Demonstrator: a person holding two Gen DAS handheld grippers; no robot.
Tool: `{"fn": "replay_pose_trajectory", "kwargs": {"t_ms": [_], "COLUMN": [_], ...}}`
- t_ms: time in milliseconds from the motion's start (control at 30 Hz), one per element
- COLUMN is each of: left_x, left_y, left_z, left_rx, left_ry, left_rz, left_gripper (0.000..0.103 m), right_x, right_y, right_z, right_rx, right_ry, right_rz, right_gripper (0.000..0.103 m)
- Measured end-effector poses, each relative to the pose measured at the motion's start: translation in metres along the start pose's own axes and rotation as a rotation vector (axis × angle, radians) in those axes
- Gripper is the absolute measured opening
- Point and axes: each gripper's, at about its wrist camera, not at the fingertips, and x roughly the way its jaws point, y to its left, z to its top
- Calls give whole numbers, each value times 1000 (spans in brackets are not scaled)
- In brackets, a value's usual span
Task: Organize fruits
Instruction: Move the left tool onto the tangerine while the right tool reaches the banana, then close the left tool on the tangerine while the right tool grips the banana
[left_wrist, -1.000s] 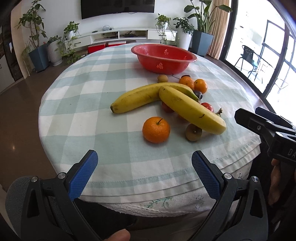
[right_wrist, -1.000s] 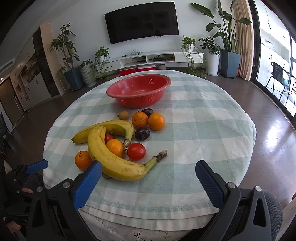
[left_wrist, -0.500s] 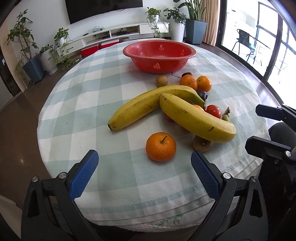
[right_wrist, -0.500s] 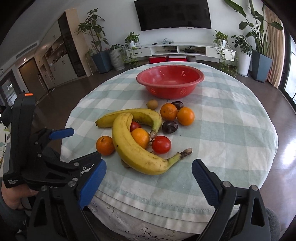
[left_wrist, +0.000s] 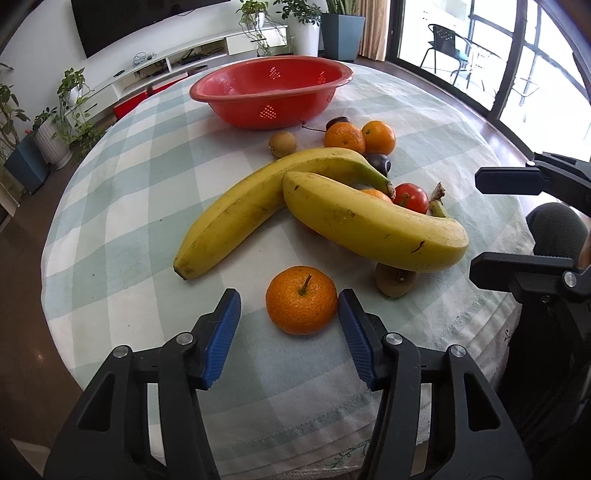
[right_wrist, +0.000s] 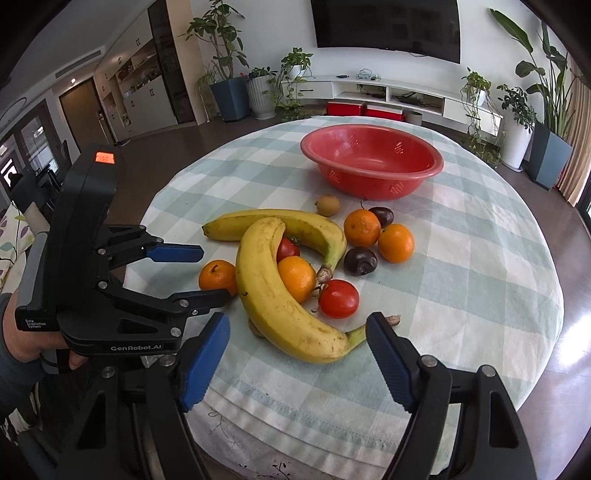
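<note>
A tangerine (left_wrist: 301, 304) lies at the near edge of the checked table, between the blue pads of my left gripper (left_wrist: 289, 297). The jaws are closing; the right pad is at the peel, the left pad stands clear. Two crossed bananas (left_wrist: 369, 221) lie behind it. My right gripper (right_wrist: 297, 320) straddles the stem end of the near banana (right_wrist: 273, 295), its jaws closing with both pads off the fruit. In the right wrist view the left gripper (right_wrist: 214, 273) flanks the tangerine (right_wrist: 218, 277). A red basket (right_wrist: 362, 184) stands empty at the far side.
Oranges (right_wrist: 395, 243), dark plums (right_wrist: 360, 260), tomatoes (right_wrist: 338, 299) and kiwis (left_wrist: 282, 144) lie around the bananas. The right gripper (left_wrist: 474, 223) reaches in from the right of the left wrist view. A hand (right_wrist: 22, 339) grips the left tool. Plants and a TV shelf stand beyond.
Both grippers have come in closer to the fruit and their jaws have narrowed. The left one now brackets the tangerine, and the right one brackets the near banana's stem end.
</note>
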Motion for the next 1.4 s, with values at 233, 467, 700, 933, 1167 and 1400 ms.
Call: {"fn": "replay_pose_trajectory", "kwargs": {"t_ms": [233,467,700,933,1167,1400], "left_x": [11,13,18,18,14,13], "left_y": [3,5,8,11,19,15], "left_z": [0,3,9,9,4,1], "left_rx": [8,40,37,39,23,49], "left_ry": [21,19,23,12,15,13], "left_rz": [-59,-100,-119,-133,-161,-142], "left_gripper": [39,38,39,37,37,38], "right_x": [15,29,36,46,59,67], "right_y": [7,7,2,9,11,11], "right_z": [6,8,10,13,20,24], "right_rx": [-79,-104,-124,-190,-243,-256], "right_ry": [52,93,115,141,193,221], "right_rz": [16,53,86,115,130,162], "right_gripper": [76,75,68,60,49,46]}}
